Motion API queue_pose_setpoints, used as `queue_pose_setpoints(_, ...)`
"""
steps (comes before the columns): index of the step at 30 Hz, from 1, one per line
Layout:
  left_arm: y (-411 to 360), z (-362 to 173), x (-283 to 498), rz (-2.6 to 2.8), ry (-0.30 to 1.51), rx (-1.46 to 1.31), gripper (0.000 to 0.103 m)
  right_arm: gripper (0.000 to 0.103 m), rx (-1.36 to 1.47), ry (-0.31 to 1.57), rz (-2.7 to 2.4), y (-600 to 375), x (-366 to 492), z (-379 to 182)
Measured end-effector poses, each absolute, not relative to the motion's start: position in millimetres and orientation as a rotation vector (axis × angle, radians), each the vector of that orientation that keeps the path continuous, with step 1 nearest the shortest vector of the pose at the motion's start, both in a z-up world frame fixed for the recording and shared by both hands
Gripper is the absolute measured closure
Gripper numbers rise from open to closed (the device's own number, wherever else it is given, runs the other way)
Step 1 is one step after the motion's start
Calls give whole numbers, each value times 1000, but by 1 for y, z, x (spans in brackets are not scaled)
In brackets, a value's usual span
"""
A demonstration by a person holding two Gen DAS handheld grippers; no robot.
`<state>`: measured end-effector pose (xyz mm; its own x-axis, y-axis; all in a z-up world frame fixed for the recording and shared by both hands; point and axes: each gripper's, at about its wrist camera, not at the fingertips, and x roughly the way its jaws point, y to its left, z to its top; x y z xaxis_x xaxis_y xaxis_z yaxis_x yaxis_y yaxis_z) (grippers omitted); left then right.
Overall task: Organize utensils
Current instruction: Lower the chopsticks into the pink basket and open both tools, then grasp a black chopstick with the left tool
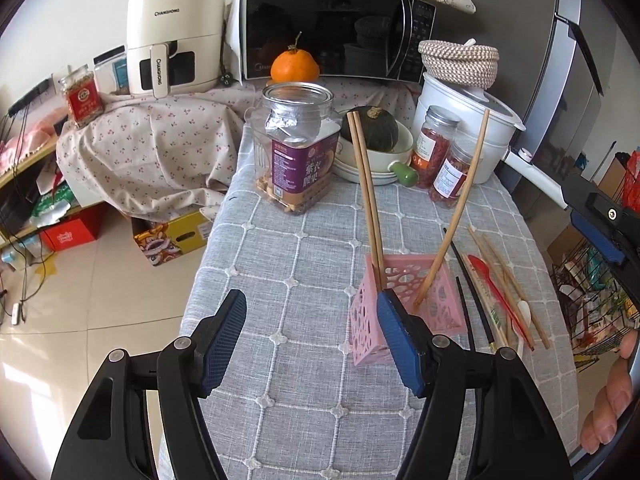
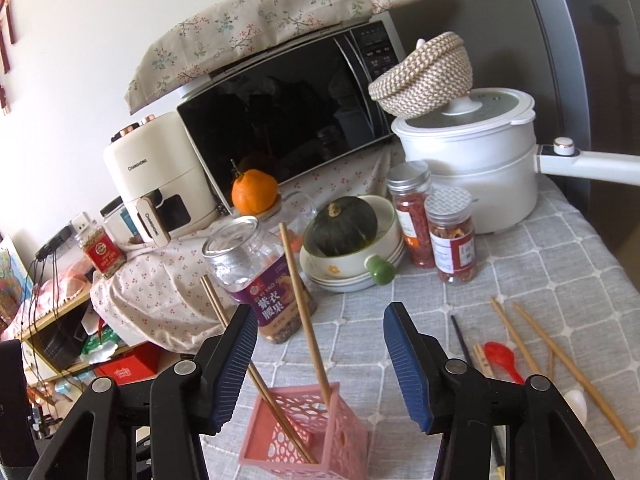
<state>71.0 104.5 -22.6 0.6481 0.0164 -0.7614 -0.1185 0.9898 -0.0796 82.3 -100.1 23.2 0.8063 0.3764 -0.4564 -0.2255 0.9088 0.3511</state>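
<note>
Now I see right hand-held gripper (image 2: 320, 364) released above pink basket (image 2: 316, 436) holding chopsticks (image 2: 306, 312); left hand-held gripper (image 1: 312, 344) released, empty.

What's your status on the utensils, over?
Left claw open beside pink holder; right claw open, nothing gripped. Three wooden chopsticks standing in holder. Red spoon, more chopsticks on tablecloth. Nothing blocking.

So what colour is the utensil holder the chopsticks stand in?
Pink, with a cut-out hole pattern; the holder shows best in the left wrist view.
</note>
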Motion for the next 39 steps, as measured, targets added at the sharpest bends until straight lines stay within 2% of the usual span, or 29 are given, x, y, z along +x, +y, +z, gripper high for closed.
queue_pose_setpoints(13, 36, -16, 56, -61, 877, -67, 26, 23, 214, 680, 212, -181, 64, 12)
queue_pose_setpoints(25, -67, -38, 55, -270, 968, 33, 27, 21, 218, 832, 82, -257, 58, -18)
queue_pose_setpoints(28, -88, -55, 66, -293, 1010, 49, 37, 21, 227, 869, 57, -275, 58, -27)
queue_pose_setpoints(30, -97, -70, 81, -282, 1052, 52, 52, 21, 221, 884, 48, -284, 58, -33)
queue_pose_setpoints(32, -98, -90, 101, -249, 1107, 20, 63, 21, 216, 898, 41, -289, 58, -37)
queue_pose_setpoints(39, -93, -139, 146, -129, 1189, -39, 78, 21, 231, 938, 52, -302, 59, -45)
